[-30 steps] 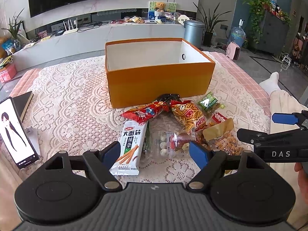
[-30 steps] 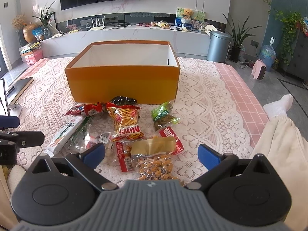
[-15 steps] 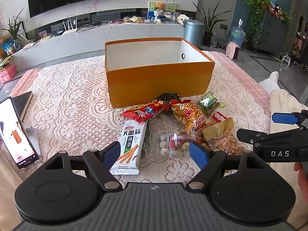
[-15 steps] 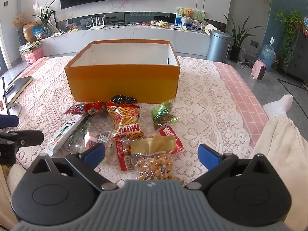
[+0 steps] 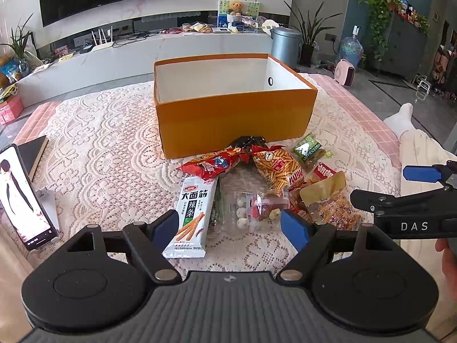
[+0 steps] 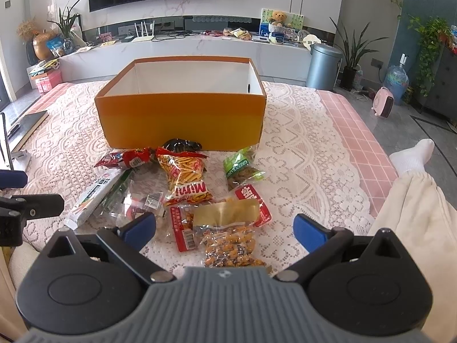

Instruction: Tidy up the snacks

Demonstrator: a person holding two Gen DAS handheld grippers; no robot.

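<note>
An open orange box (image 5: 234,120) (image 6: 182,120) with a white inside stands on the lace cloth. Several snack packs lie in a heap before it: a white stick-snack pack (image 5: 192,217) (image 6: 94,194), a red bag (image 5: 211,165) (image 6: 125,158), an orange Mimi bag (image 5: 275,168) (image 6: 185,177), a green pea bag (image 5: 308,151) (image 6: 241,168), a gold-topped nut bag (image 5: 331,200) (image 6: 228,228) and a clear candy pack (image 5: 257,208). My left gripper (image 5: 230,228) is open, hovering over the near packs. My right gripper (image 6: 224,228) is open above the nut bag.
A phone on a stand (image 5: 22,197) and a dark book (image 5: 32,151) sit at the table's left edge. A person's leg in pale trousers and a white sock (image 6: 414,188) lies along the right side. A TV counter (image 6: 185,51) runs behind the table.
Both grippers and the snacks hold still. Only the picture on the phone screen has changed.
</note>
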